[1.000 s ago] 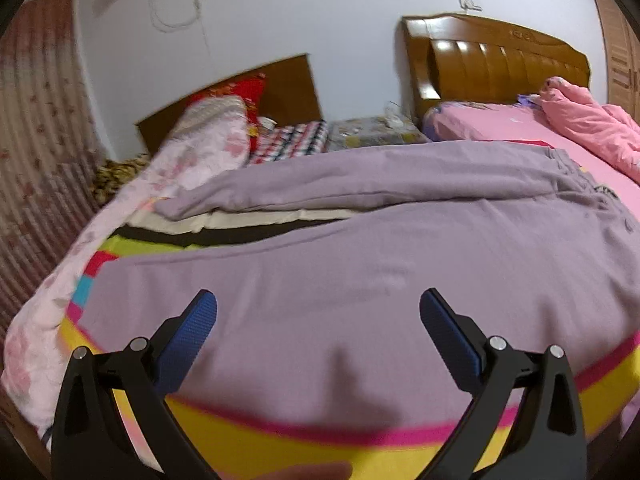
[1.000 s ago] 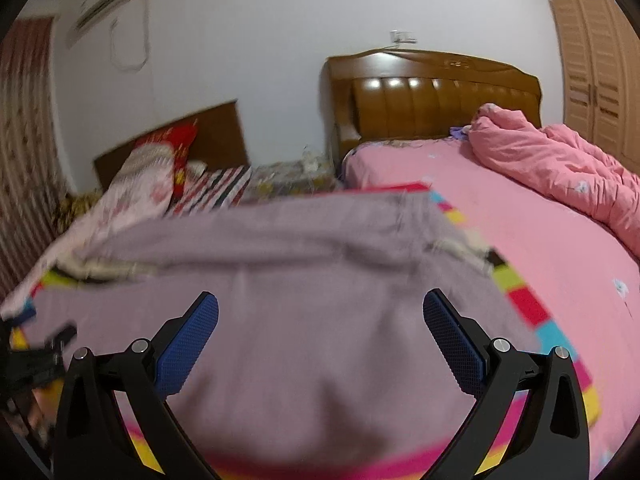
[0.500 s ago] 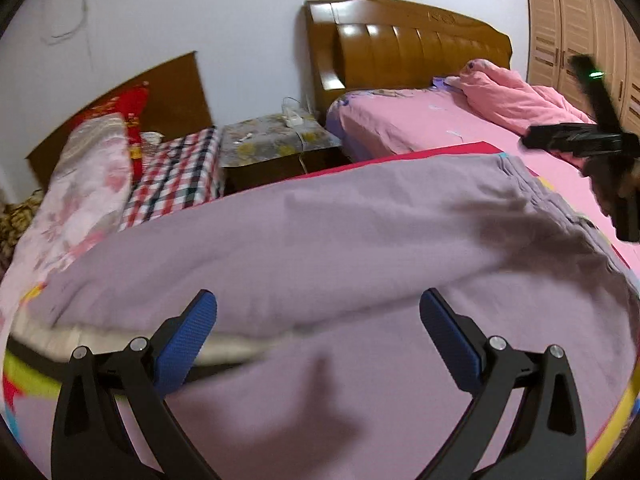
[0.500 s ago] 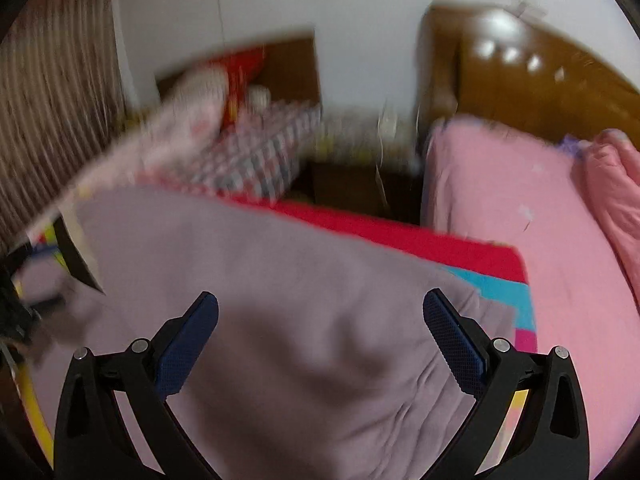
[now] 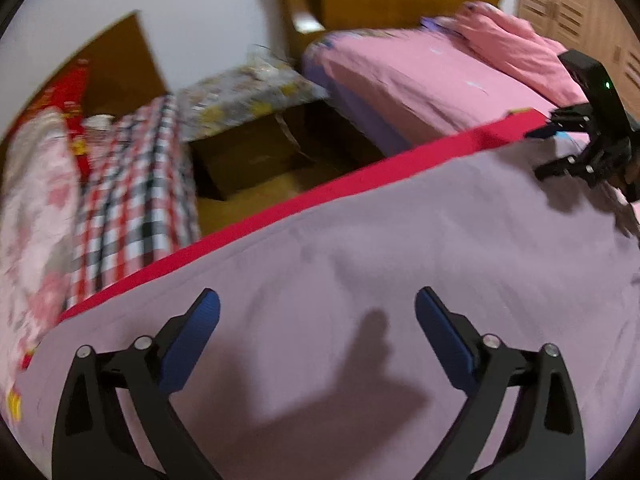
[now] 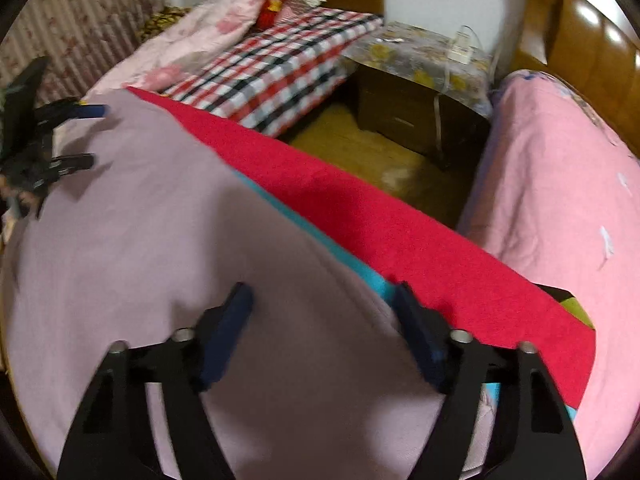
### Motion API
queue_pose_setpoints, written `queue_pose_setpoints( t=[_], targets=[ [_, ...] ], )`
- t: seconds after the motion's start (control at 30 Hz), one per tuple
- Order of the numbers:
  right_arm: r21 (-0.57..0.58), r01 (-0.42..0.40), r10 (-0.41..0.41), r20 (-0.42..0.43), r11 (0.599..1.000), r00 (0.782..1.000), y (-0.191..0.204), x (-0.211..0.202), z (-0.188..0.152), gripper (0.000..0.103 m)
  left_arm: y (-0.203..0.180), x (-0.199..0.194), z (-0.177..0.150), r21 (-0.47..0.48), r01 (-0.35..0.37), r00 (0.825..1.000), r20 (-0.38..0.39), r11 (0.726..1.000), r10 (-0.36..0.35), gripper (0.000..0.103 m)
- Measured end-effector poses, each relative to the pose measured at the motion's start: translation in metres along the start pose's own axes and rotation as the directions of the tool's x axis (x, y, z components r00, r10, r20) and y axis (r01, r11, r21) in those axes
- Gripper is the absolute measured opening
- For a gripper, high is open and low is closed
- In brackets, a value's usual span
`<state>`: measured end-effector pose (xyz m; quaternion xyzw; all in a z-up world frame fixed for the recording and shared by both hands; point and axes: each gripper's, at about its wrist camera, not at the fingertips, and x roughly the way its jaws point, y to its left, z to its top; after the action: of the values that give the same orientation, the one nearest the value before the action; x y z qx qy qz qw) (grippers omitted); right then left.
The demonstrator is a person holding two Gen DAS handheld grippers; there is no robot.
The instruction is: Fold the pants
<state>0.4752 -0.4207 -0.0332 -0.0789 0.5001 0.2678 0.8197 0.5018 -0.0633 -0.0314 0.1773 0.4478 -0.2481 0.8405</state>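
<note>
On the near bed, the lilac pants point(image 5: 360, 264) lie spread flat over a red-edged striped blanket point(image 6: 360, 216), their far edge running along the blanket's red border at the side of the bed that faces the gap and the nightstand point(image 6: 416, 92). The cloth looks like soft, thick knit: light, limp, not slippery, and apt to sag and crease once lifted, so it should be pinched at an edge or corner, one layer-stack at a time, not in the middle of the panel. The far edge near the red border seems the sensible place for both grips.

The left hand-held gripper point(image 5: 318, 316) hangs over the pants with its jaws spread wide and nothing between the pads; they have just been closing a little. The right hand-held gripper point(image 6: 322, 308) is above the pants' far edge, beside the blanket's turquoise stripe; its jaws have just been closing to a middling gap, and its blue pads do not appear to be pressing cloth yet, though blur makes this uncertain.

A second ago both cameras looked level across the room at the headboards and the pink bed point(image 6: 560, 184); now both tip steeply down at the fabric and have swung toward the far edge, and each gripper shows in the other's view.
</note>
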Motion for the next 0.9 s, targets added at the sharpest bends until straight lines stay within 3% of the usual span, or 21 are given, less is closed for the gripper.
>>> queue_pose_setpoints(
  t=[0.07, 0.13, 0.3, 0.47, 0.53, 0.57, 0.67, 0.73, 0.83, 0.9],
  targets=[
    [-0.035, 0.010, -0.009, 0.018, 0.999, 1.000, 0.008, -0.009, -0.006, 0.044, -0.001, 0.004, 0.002, 0.041, 0.026, 1.000, -0.001, 0.999, -0.026, 0.095],
    [-0.048, 0.041, -0.039, 0.045, 0.998, 0.998, 0.010, -0.019, -0.013, 0.017, 0.000, 0.008, 0.009, 0.062, 0.020, 1.000, 0.000, 0.998, -0.020, 0.096],
    [-0.102, 0.200, -0.183, 0.157, 0.974, 0.971, 0.043, -0.049, -0.028, 0.014, -0.005, -0.004, 0.011, 0.017, 0.017, 0.999, 0.044, 1.000, -0.018, 0.097],
    [-0.056, 0.341, -0.309, 0.307, 0.938, 0.900, 0.104, -0.099, -0.066, 0.014, -0.009, -0.044, -0.013, -0.132, -0.058, 0.994, 0.087, 0.989, 0.070, 0.097],
    [-0.048, 0.376, -0.335, 0.357, 0.925, 0.872, 0.139, -0.119, -0.090, 0.014, -0.013, -0.077, -0.038, -0.230, -0.069, 0.986, 0.131, 0.971, 0.101, 0.097],
    [-0.048, 0.395, -0.349, 0.377, 0.917, 0.858, 0.158, -0.128, -0.102, 0.014, -0.016, -0.092, -0.052, -0.280, -0.062, 0.984, 0.143, 0.958, 0.105, 0.097],
    [-0.048, 0.410, -0.352, 0.426, 0.911, 0.833, 0.212, -0.149, -0.140, 0.014, -0.026, -0.140, -0.101, -0.429, 0.052, 0.978, 0.205, 0.902, 0.042, 0.099],
    [-0.044, 0.410, -0.347, 0.452, 0.911, 0.822, 0.245, -0.158, -0.167, 0.013, -0.034, -0.168, -0.139, -0.529, 0.171, 0.965, 0.261, 0.831, -0.032, 0.101],
    [-0.014, 0.400, -0.348, 0.465, 0.917, 0.814, 0.284, -0.162, -0.208, 0.013, -0.042, -0.184, -0.176, -0.594, 0.323, 0.933, 0.329, 0.737, -0.144, 0.101],
    [0.057, 0.360, -0.344, 0.465, 0.931, 0.816, 0.299, -0.164, -0.232, 0.013, -0.045, -0.181, -0.187, -0.618, 0.352, 0.928, 0.327, 0.703, -0.177, 0.101]
  ],
)
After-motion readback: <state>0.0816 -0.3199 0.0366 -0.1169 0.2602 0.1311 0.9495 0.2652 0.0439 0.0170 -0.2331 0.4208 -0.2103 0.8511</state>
